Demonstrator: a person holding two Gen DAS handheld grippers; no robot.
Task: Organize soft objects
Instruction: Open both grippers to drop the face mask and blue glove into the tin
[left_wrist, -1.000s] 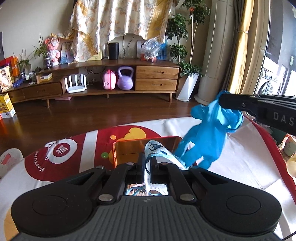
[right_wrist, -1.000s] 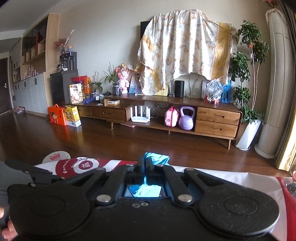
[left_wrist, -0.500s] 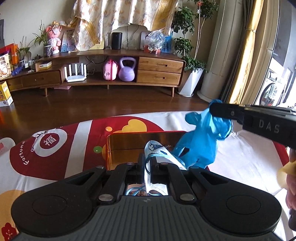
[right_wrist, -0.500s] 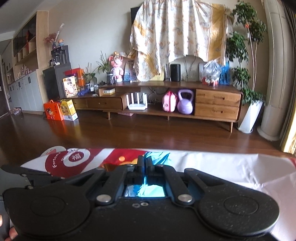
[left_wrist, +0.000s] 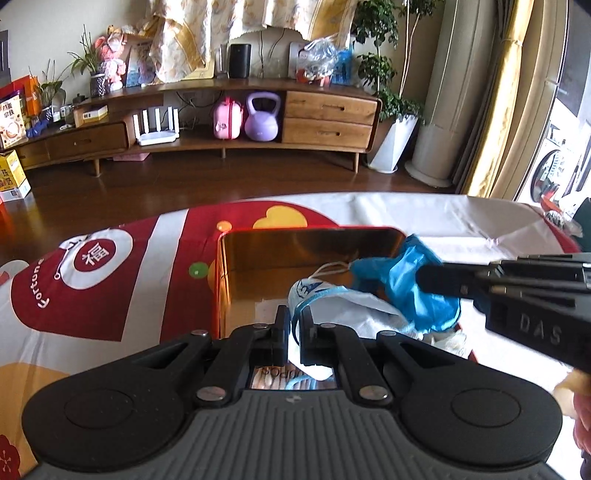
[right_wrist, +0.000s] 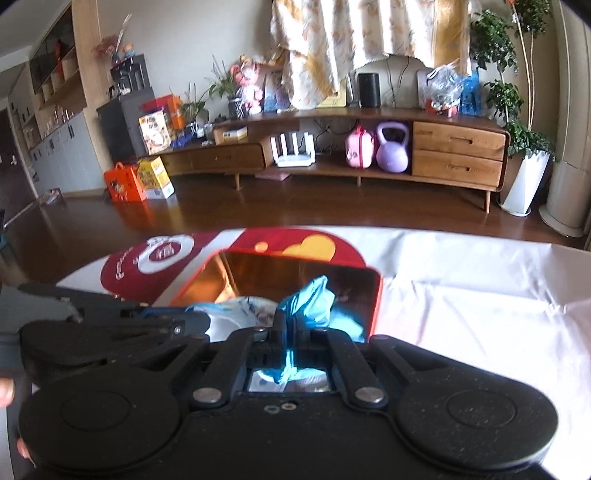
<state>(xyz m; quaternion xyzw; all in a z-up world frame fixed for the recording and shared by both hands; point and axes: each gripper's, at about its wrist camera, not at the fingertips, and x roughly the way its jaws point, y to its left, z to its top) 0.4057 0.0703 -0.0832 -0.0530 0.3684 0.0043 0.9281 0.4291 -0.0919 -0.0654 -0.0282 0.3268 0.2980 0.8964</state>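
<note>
Lowered since a moment ago, your right gripper (right_wrist: 291, 325) pinches the crumpled blue glove (left_wrist: 410, 284) inside the glossy orange tin (left_wrist: 310, 243), near its right wall. Your left gripper (left_wrist: 293, 328) clamps the white printed pouch (left_wrist: 332, 302) over the tin's near edge.

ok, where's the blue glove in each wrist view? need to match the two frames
Left wrist: blue glove right of centre, pinched by the right gripper over the tin's right side.
Right wrist: blue glove centre, just above the gripper's shut jaws, over the tin.
Shared landmark: the gold tin with a red rim; the purple kettlebell also shows in both.
</note>
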